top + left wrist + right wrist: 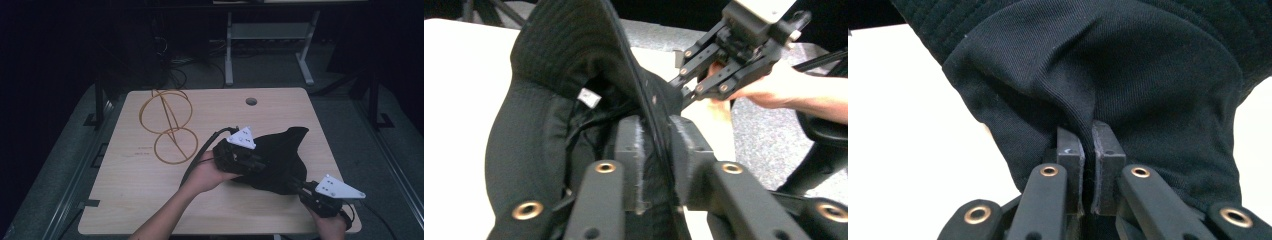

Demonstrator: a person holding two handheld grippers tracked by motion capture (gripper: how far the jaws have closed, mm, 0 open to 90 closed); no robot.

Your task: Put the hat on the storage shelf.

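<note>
Left hand-held gripper [656, 150] and right hand-held gripper [1087, 150], each clamped on black hat [280, 155].
Jaws nearly together, fabric pinched between; hat held over right half of bench [150, 200]. Yellow wire hoops [167, 127] lying well apart at far left.

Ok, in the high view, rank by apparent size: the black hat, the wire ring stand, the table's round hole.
1. black hat
2. wire ring stand, close to the hat in spread, though only thin wire
3. round hole, clearly smallest

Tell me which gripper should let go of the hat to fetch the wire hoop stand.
Left. The left gripper sits nearer the wire hoop stand; the right gripper pinches the black hat at the table's near right corner.
</note>
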